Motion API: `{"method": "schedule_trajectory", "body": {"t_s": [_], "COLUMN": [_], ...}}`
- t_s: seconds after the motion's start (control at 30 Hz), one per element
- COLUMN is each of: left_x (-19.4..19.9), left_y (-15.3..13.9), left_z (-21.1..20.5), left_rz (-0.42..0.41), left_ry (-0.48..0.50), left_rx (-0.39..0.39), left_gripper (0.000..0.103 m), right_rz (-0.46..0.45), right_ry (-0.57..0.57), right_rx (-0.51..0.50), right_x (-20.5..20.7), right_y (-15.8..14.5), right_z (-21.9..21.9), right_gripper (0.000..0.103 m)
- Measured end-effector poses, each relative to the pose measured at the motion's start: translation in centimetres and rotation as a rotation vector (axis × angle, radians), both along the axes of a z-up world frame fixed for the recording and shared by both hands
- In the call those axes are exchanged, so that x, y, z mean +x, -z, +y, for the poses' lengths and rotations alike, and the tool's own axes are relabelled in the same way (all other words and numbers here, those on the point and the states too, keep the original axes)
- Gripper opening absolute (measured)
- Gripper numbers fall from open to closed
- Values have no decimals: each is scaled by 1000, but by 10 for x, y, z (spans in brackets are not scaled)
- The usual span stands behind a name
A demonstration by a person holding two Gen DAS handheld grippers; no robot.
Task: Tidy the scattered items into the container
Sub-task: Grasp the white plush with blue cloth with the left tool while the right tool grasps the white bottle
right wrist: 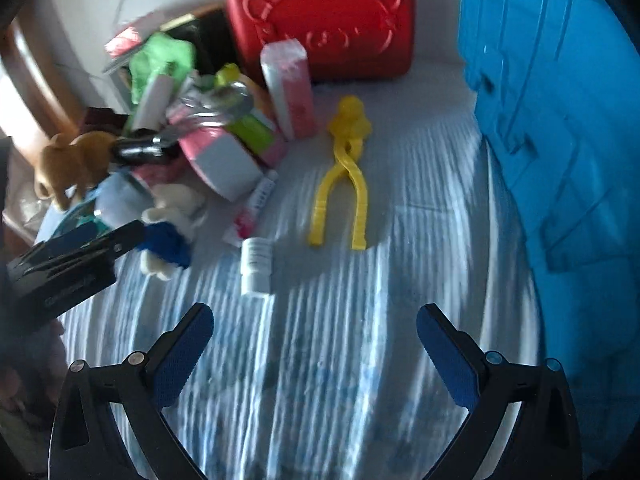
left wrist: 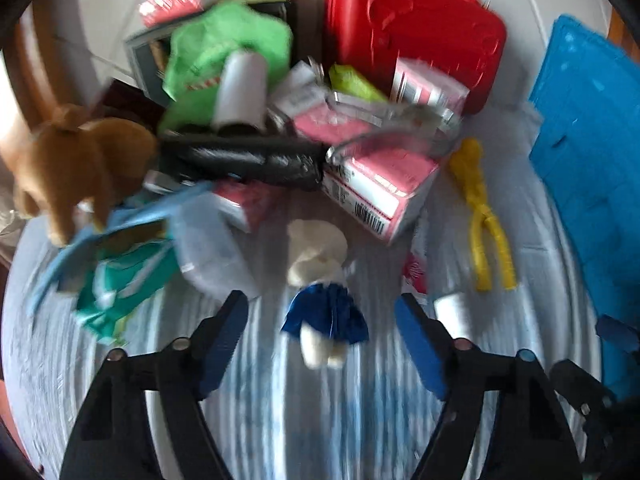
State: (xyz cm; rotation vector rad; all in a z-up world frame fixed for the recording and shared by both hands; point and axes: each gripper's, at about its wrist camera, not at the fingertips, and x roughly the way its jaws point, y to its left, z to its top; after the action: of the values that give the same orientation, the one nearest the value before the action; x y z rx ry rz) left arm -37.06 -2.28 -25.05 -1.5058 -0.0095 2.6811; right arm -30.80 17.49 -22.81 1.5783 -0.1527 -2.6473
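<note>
Both grippers' jaws apart and empty, left gripper [left wrist: 320, 336] over white plush [left wrist: 320, 256], bare cloth [right wrist: 320, 360] under right gripper [right wrist: 316, 344].

Both grippers look the same: left gripper [left wrist: 320, 344] and right gripper [right wrist: 316, 354] have black angular arms, ribbed blue pads, small round silver screws.

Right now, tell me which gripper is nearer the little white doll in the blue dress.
Left. The left gripper hangs open right over the white doll, which lies between its fingers untouched. The right gripper is open over bare striped cloth, with the doll off to its left.
</note>
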Motion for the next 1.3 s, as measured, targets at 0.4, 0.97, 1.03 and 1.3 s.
{"method": "schedule_trajectory", "body": {"t_s": [0.4, 0.97, 1.03, 1.3], "left_x": [-23, -5, -2, 8], "left_y": [67, 74, 72, 62], "left_z": [1, 11, 16, 14], "left_rz": [-5, 123, 122, 76], "left_ry": [21, 27, 48, 54], "left_rx": [-21, -12, -14, 11], "left_gripper": [64, 57, 38, 22], "right_rz": [-39, 176, 175, 166], "right_ry": [-69, -69, -53, -93], "right_rx": [-20, 56, 73, 81], "right_x": [-44, -16, -14, -4], "right_y": [61, 86, 86, 77], "right_z": [-47, -58, -54, -62], "right_gripper": [64, 60, 32, 28]}}
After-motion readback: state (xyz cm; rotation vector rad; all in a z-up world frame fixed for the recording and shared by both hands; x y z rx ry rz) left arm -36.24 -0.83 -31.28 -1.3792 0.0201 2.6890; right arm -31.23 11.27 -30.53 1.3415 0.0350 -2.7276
